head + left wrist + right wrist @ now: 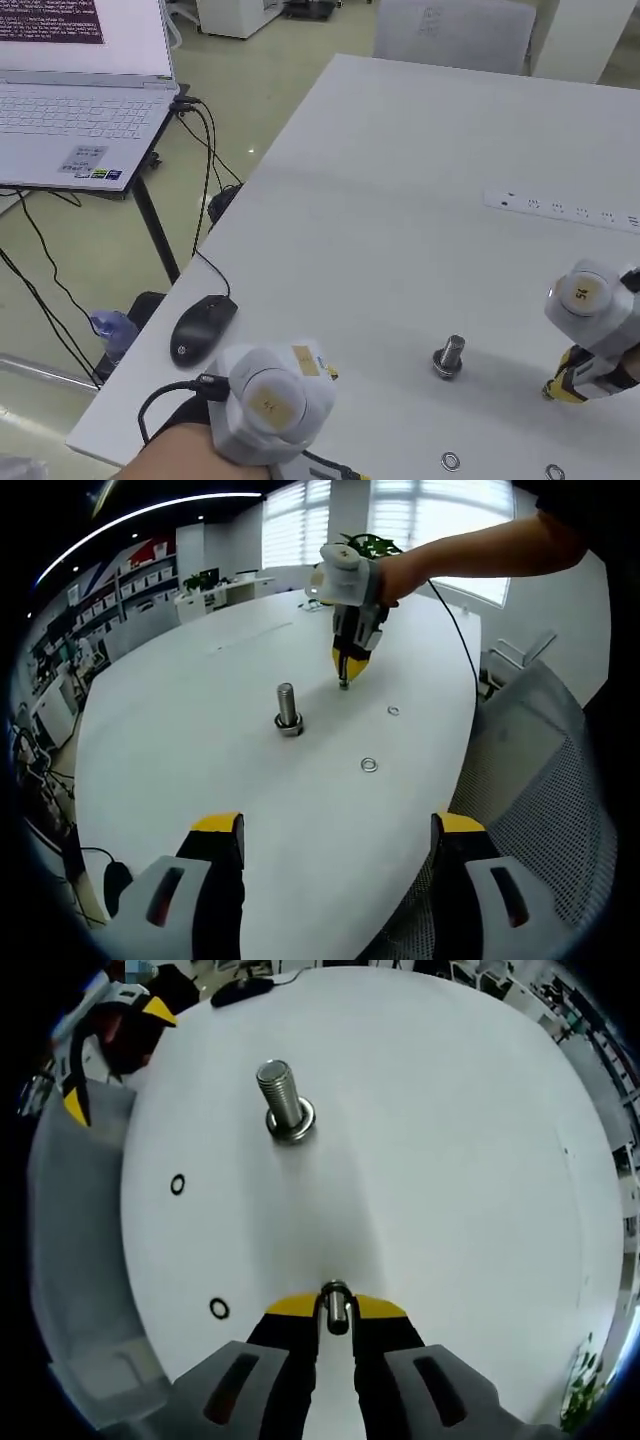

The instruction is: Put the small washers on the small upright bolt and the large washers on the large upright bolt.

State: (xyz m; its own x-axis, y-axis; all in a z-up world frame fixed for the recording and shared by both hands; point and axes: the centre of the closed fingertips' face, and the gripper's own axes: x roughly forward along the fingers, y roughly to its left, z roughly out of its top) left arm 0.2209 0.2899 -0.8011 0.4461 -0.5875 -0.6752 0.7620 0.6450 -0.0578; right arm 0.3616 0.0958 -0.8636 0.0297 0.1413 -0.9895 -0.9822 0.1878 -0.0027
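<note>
Pinching the small bolt mid-shank, right tongs hold likely slick steel; left tongs spread; washer at nine o'clock.

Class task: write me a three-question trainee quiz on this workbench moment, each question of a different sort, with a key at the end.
1. True or false: the left tool is shut on a washer.
2. How many loose washers lie on the table, apart from the large bolt? A one, B two, C four.
3. Fill in: the small bolt is gripped by the ____ tool.
Key: 1 false, its jaws stand wide open and hold nothing. 2 B. 3 right tool.
</note>
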